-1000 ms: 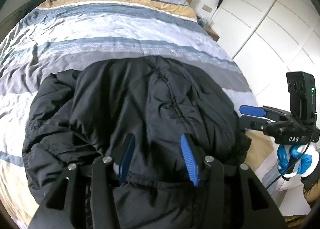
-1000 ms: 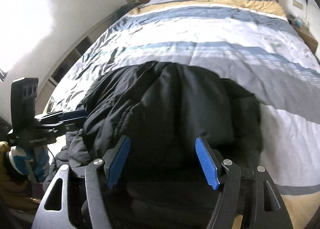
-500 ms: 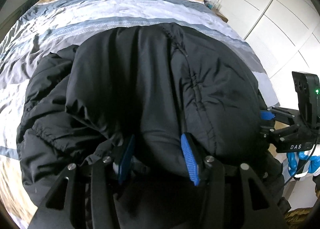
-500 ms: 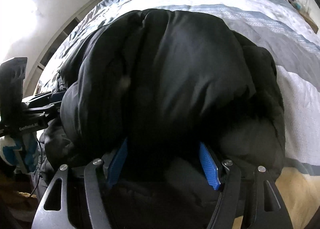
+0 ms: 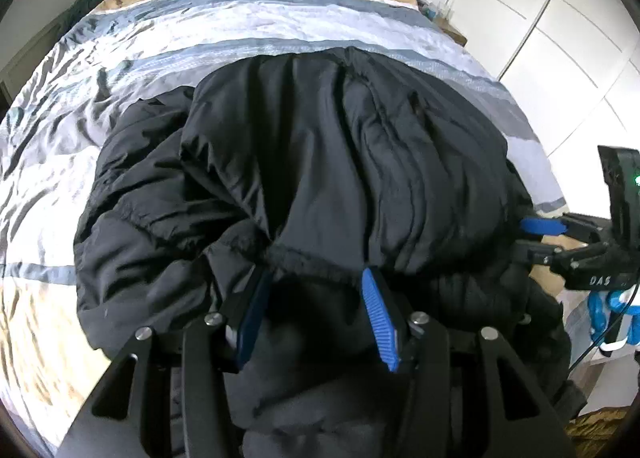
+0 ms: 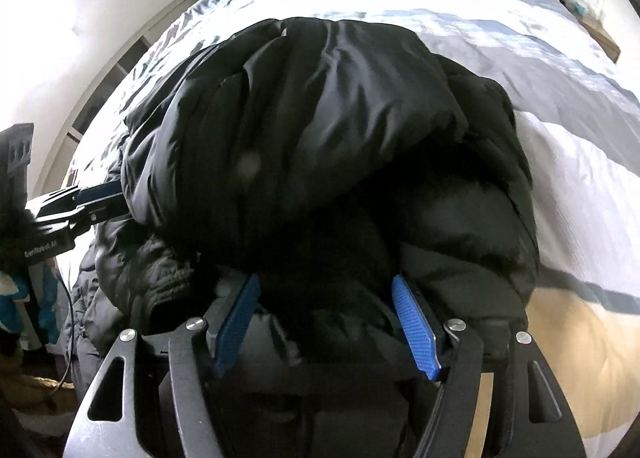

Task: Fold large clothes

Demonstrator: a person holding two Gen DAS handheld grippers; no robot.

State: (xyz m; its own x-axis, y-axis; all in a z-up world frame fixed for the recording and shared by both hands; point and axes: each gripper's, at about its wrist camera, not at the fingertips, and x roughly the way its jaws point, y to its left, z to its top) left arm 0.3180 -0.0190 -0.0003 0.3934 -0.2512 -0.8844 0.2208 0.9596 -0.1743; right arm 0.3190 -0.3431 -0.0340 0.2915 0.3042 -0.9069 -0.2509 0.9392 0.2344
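A big black puffer jacket lies bunched on the striped bed, its upper layer folded back toward me; it also fills the right wrist view. My left gripper is open, its blue pads spread at the near edge of the folded layer, with fabric lying between them. My right gripper is open too, its pads wide apart at the jacket's near edge on the other side. Each gripper shows in the other's view: the right one at the jacket's right side, the left one at its left side.
The bed has a grey, white, blue and tan striped cover and a wooden headboard. White wardrobe doors stand to the right, with a nightstand beside the headboard. A bright window wall is on the left.
Both grippers pushed forward into the jacket, lifted its near layer and folded it over, then drew back a little. The jacket now sits in a thicker, more compact heap.
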